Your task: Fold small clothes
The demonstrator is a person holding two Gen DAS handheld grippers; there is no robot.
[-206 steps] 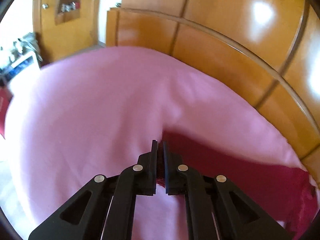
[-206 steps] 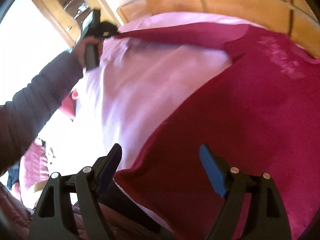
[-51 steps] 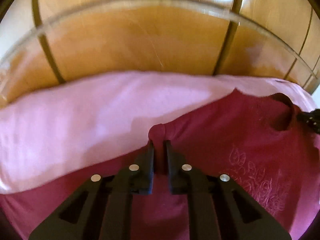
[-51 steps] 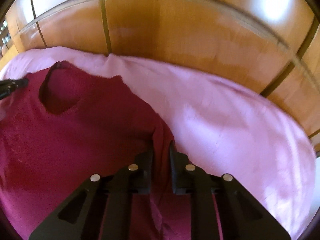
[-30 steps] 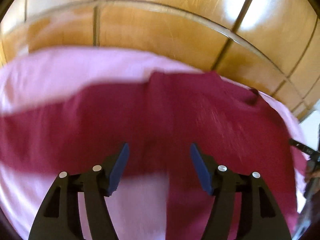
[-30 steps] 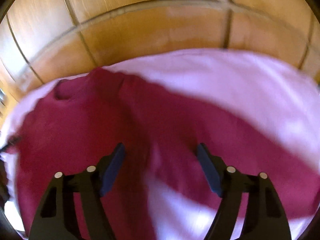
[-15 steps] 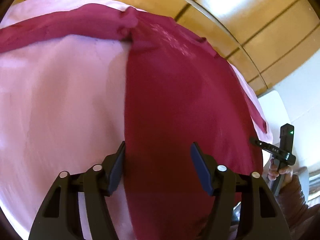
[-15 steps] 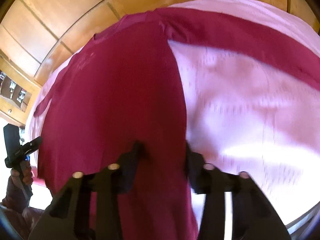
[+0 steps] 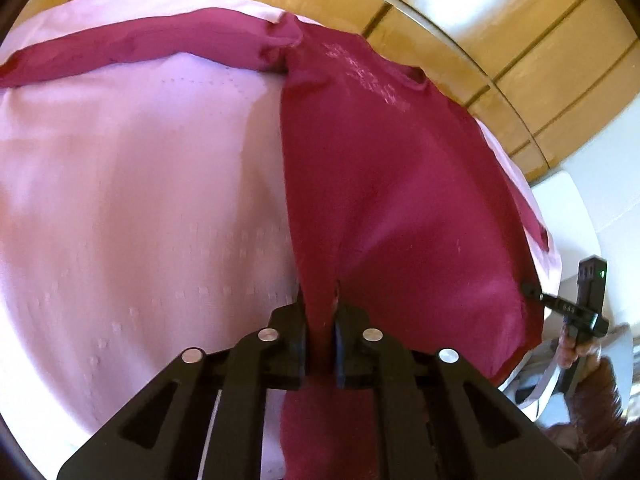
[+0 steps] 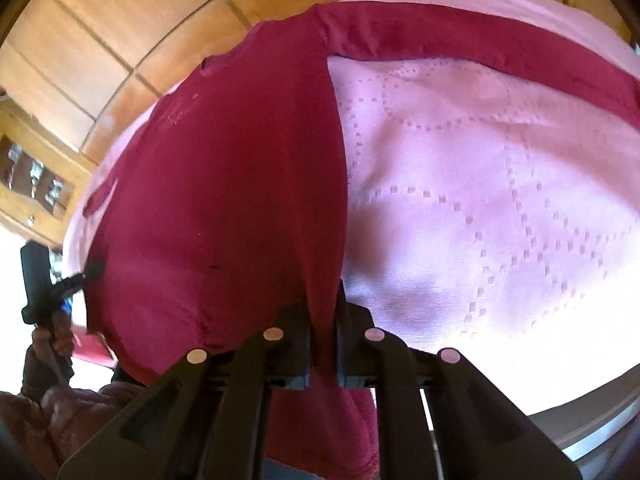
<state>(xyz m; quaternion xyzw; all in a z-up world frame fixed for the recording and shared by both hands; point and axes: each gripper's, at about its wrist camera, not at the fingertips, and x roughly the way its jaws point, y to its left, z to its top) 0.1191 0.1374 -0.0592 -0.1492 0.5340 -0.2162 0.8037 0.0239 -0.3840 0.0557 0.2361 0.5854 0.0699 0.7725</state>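
two hem corners now pinched, top ready for its fold

both tongs have just closed, each on a bottom corner of the dark red top (image 9: 384, 184). half a second back the jaws stood wide over the cloth; now the left tongs (image 9: 320, 340) are clenched on a tuck of the hem at the top's left corner, and the right tongs (image 10: 322, 344) are clenched on the hem at its right corner. in each wrist view the red cloth runs up between the black fingers, so the grip is on cloth, not on the pink bedspread (image 9: 132, 200) under it. seen from the left side, the right tongs show small at the far hem corner, held in the person's hand (image 9: 576, 346).

for the task this reads as the start of a fold: with both hem corners held, the lower edge could be carried up toward the collar.

the top lies flat on the bed, its hem at the near edge where the person stands, its collar toward the wooden headboard (image 9: 460, 28) at the far edge. the long axis of the body runs from near edge to far edge. the sleeves are spread out crosswise, one sleeve (image 9: 140, 46) along the far edge to the left, the other sleeve (image 10: 500, 48) along it to the right.
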